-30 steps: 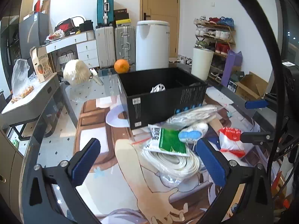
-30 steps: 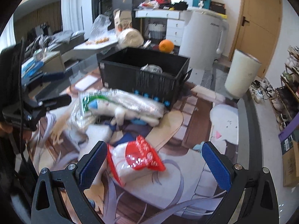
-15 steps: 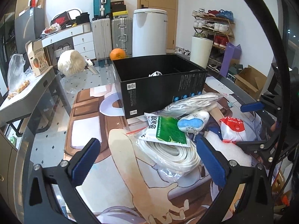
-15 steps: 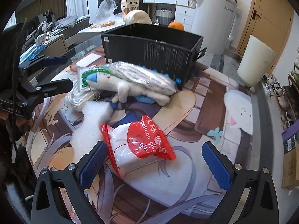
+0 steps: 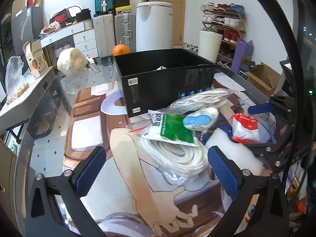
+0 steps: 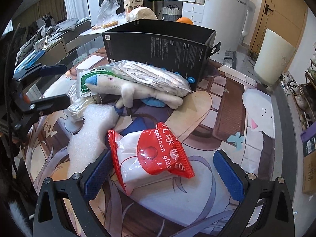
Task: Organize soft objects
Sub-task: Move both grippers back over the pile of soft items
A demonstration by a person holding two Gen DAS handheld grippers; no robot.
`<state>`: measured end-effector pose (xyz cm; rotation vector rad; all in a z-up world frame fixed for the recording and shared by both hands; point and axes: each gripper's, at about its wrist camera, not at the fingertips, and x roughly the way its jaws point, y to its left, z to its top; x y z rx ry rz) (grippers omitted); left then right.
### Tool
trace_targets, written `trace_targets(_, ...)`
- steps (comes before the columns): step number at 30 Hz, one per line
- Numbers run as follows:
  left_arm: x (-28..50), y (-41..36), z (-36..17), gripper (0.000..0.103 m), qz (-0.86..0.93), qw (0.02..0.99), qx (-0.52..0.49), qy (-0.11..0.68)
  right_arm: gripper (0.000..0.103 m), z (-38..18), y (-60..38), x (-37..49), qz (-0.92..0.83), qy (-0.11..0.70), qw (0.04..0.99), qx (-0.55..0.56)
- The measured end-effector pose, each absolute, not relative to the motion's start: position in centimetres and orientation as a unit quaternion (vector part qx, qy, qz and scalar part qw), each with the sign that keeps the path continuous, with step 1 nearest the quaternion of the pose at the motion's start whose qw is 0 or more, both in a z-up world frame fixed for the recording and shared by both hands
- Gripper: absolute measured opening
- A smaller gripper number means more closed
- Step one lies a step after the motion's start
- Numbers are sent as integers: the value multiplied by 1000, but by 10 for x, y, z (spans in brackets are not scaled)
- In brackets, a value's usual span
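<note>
The step in hand looks like the first reach into the pile: the black box (image 5: 165, 86) stands at the back and is nearly empty, with only something small and pale inside, while the soft things lie heaped in front of it.

The right tongs (image 6: 164, 172) are spread wide and hold nothing. The red and white balloon glue packet (image 6: 152, 156) lies between their pads, its left edge just beside the left pad (image 6: 96, 175), with free room on the other side. I judge that the next move is to come a little forward, close on the packet's middle, lift it and carry it over the near wall of the box.

The left tongs (image 5: 156, 171) are also wide and empty. In front of the box, and just ahead of these tongs, lies a bagged coil of white cord (image 5: 177, 154) with a green label. A plush toy (image 6: 126, 90) and a bag of striped cloth (image 6: 150, 75) lean against the box wall, and a white foam piece (image 6: 88, 136) lies nearer than the plush.

The surface (image 5: 51, 154) left of the box is open, good for moving. Right of the box its rim (image 6: 280, 106) curves close, so the carry should stay inside it.
</note>
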<state>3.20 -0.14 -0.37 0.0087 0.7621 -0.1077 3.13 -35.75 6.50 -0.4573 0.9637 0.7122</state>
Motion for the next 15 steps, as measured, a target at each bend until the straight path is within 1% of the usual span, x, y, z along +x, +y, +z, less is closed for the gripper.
trace_targets(15, 32, -11, -10, 103, -62, 920, 14, 386, 102, 64, -354, 31, 336, 453, 801, -203)
